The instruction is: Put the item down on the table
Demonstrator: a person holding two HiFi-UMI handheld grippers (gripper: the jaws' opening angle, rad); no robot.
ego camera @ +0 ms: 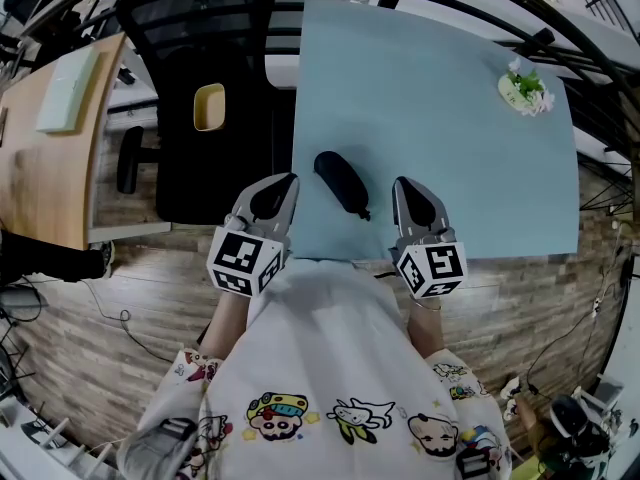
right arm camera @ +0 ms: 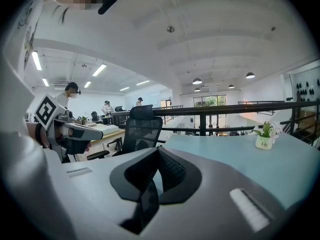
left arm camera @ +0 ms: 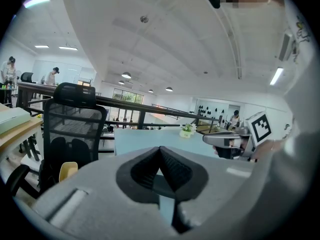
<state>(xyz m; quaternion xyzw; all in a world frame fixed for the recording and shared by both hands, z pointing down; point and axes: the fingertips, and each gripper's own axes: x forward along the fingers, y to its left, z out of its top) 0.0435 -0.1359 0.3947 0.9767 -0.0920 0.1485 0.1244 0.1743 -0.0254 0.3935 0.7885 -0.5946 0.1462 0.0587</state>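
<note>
With its tongs pressed together on nothing, the left gripper (ego camera: pixel 272 196) has the black item (ego camera: pixel 340 181) at its two o'clock, lying on the blue table (ego camera: pixel 450 138), and the right gripper (ego camera: pixel 415 198) is likewise closed and empty, so both should back off without nudging it.

Pale blue table (ego camera: pixel 450 138), black item (ego camera: pixel 341 182), seemingly plain; grey left gripper (ego camera: pixel 288 181) and right gripper (ego camera: pixel 402 186) with black-and-white marker cubes (ego camera: pixel 243 259).

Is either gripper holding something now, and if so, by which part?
Nothing is held. The left gripper and right gripper are shut and empty; the black item lies on the table between them.
</note>
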